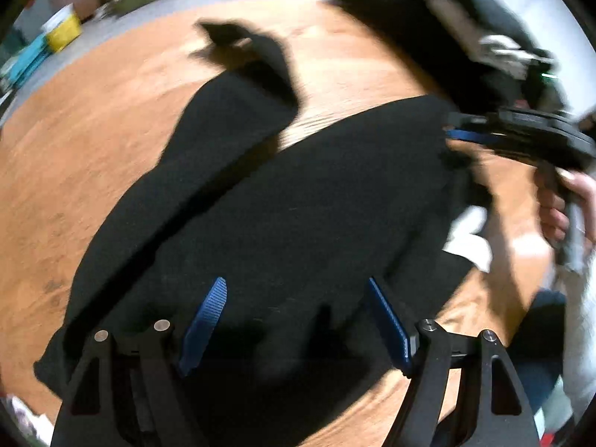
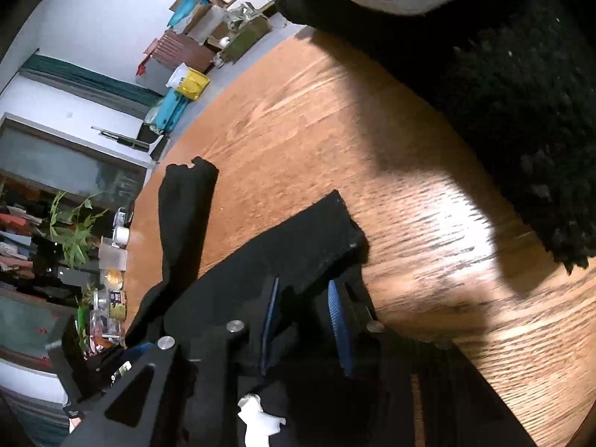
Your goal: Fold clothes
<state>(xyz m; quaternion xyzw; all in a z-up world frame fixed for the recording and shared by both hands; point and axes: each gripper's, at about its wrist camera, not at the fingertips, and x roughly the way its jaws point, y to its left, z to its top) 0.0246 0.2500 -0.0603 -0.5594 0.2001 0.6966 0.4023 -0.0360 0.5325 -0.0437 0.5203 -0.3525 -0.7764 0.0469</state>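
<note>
A black long-sleeved garment (image 1: 283,208) lies spread on the wooden table (image 1: 93,141), one sleeve (image 1: 238,59) stretched toward the far side. My left gripper (image 1: 298,287) hangs open just above the garment's near part, its blue pads (image 1: 206,320) wide apart and empty. My right gripper (image 1: 462,130) shows at the right of the left wrist view, its blue tips at the garment's right edge. In the right wrist view the right gripper (image 2: 303,290) has black cloth (image 2: 309,238) between its blue pads (image 2: 339,320), a folded corner of the garment. The sleeve (image 2: 182,205) lies to the left.
A second dark knitted garment (image 2: 514,111) lies at the far right of the table (image 2: 428,193). A white label (image 2: 260,421) shows near the right gripper's base. Jars, cans and a plant (image 2: 111,298) stand past the table's left edge. Boxes (image 1: 63,29) sit on the floor beyond.
</note>
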